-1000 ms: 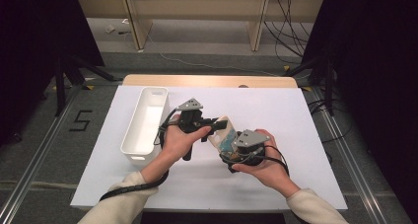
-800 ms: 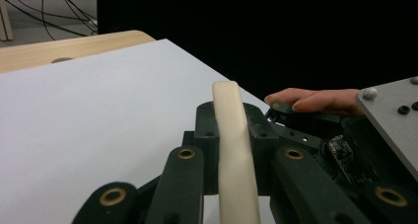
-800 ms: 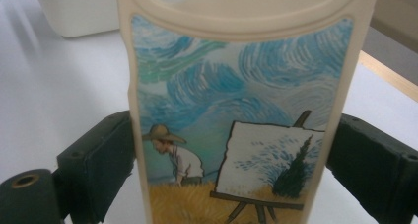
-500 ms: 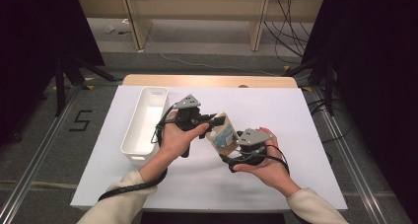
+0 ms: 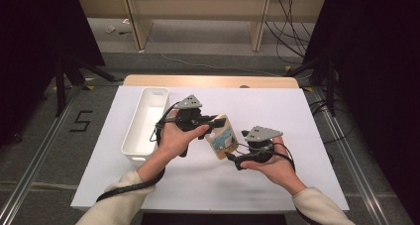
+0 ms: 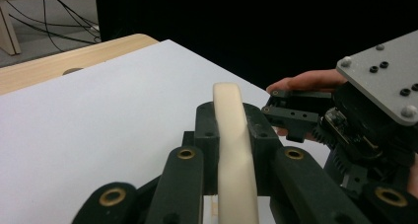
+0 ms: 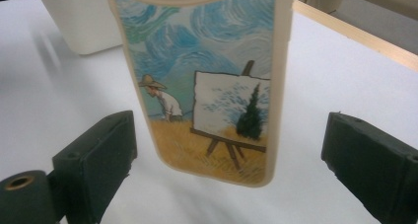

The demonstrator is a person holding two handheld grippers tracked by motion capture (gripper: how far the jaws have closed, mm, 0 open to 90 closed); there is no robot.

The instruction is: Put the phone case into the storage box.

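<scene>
Left claw [image 5: 214,121], high view: clenched on painted phone case [image 5: 222,138], held above worktop [image 5: 297,116] centre. Left gripper view: case [image 6: 234,145] edge-on between the jaws. Right gripper view: right claw [image 7: 236,155] released, straddling case [image 7: 207,86]. Seemingly light, flexible, slick; grip its side rims.

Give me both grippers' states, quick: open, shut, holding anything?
Left gripper: jaws shut on the phone case, held by its edge.
Right gripper: jaws open on either side of the case's lower end, not touching it.
</scene>
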